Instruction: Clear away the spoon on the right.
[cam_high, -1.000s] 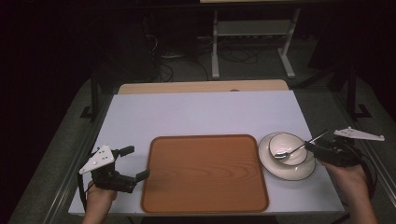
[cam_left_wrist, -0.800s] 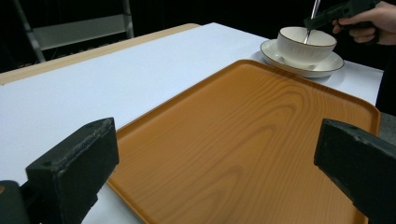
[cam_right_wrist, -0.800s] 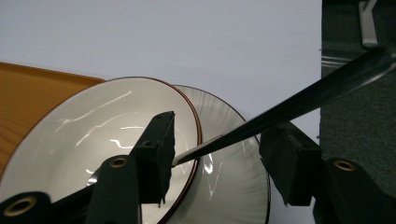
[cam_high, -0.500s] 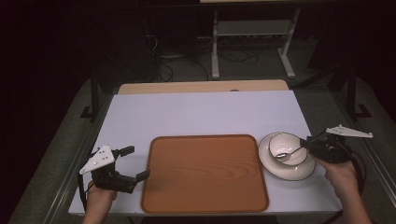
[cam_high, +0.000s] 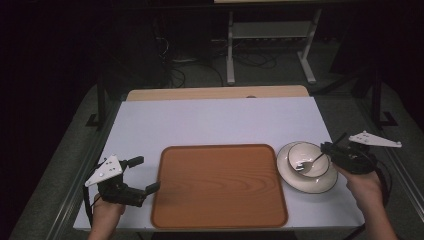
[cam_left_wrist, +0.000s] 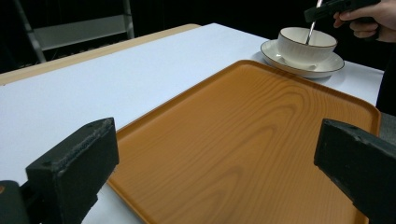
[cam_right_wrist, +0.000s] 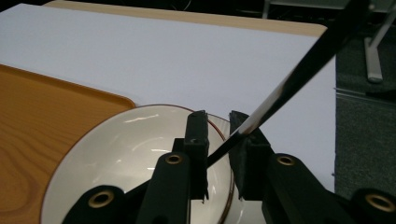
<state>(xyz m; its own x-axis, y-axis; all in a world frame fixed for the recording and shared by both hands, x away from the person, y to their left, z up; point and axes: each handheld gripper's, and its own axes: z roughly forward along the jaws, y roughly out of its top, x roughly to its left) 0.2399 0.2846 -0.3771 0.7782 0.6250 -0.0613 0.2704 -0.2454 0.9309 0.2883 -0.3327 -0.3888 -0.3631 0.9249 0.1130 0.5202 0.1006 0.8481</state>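
At the lower left of the high view, the left gripper (cam_high: 142, 176) lies just off the left edge of the wooden tray (cam_high: 220, 185), held by a hand that comes in from the bottom edge. Its jaws stand wide apart with nothing between them; in the left gripper view they rise at the two lower corners with the tray's bare wood grain (cam_left_wrist: 261, 140) spread between them.

The tray fills the lower middle of the high view on the white table (cam_high: 215, 120).

Just right of the tray sits a white saucer (cam_high: 287, 172) with a white bowl (cam_high: 305, 150) on it. A spoon (cam_high: 306, 164) rests with its end inside the bowl, and its handle slants up to the right.

At the right edge of the high view, the right gripper (cam_high: 327, 148) reaches the bowl's right rim. Its jaws have just been closing with the spoon handle between them. In the right gripper view, the handle (cam_right_wrist: 299, 84) crosses the narrow gap between the jaws (cam_right_wrist: 219, 137) and lies against the right one; whether both pads press on it I cannot tell.
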